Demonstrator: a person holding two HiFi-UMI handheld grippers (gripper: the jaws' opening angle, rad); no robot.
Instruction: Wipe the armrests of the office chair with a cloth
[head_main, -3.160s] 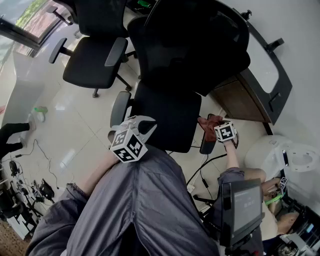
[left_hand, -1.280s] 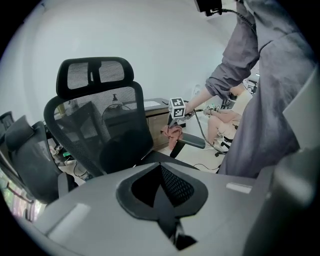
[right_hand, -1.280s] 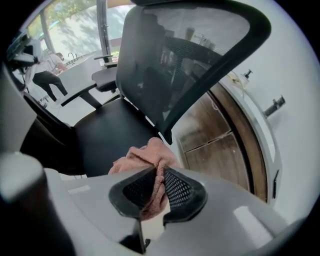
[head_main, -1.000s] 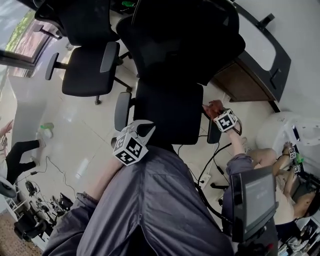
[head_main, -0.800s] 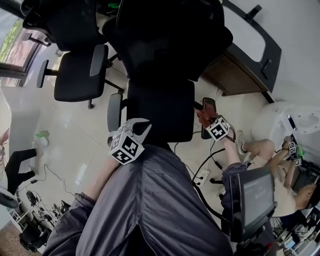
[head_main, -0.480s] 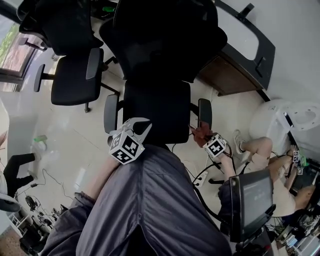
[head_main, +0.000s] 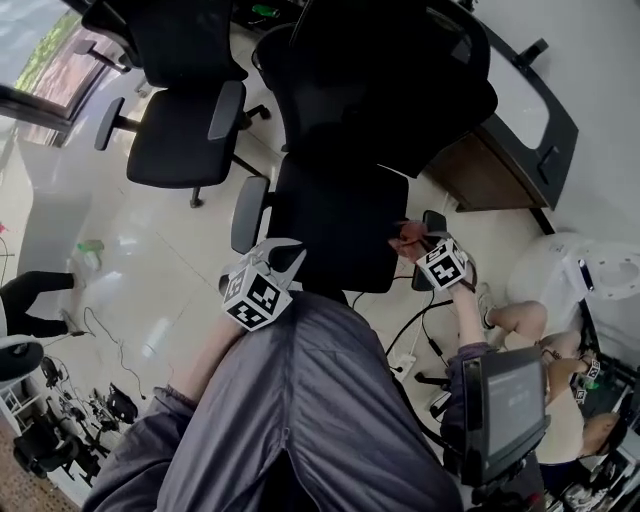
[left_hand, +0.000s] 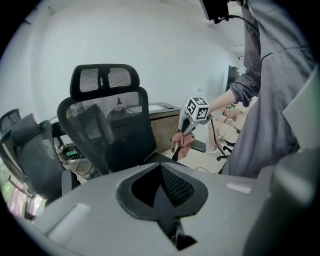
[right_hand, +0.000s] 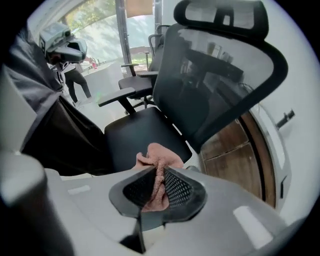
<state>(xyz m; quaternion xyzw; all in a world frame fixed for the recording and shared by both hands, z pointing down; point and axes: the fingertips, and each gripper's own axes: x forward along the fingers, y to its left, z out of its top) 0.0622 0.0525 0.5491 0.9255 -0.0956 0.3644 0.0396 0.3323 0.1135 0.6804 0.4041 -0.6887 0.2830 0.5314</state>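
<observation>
A black office chair (head_main: 340, 235) with a mesh back stands in front of me. Its left armrest (head_main: 247, 212) is bare. My right gripper (head_main: 415, 240) is shut on a crumpled pink cloth (head_main: 408, 238) and hangs over the near part of the right armrest (head_main: 434, 220), pointing steeply down. The right gripper view shows the cloth (right_hand: 157, 152) pinched between the mesh pads above the seat edge. My left gripper (head_main: 292, 250) is shut and holds nothing, near the seat's front left corner. From there the cloth (left_hand: 184, 144) shows beside the right armrest (left_hand: 199, 146).
A second black chair (head_main: 185, 130) stands at the back left. A dark desk with a wooden cabinet (head_main: 490, 170) is behind the chair on the right. Cables (head_main: 415, 330) trail on the floor, a white round unit (head_main: 590, 285) sits at the right, and a person's legs (head_main: 515, 320) show beside it.
The right gripper drew the cloth toward me past the near end of the right armrest, then rose back over it. The left gripper stayed where it was.
</observation>
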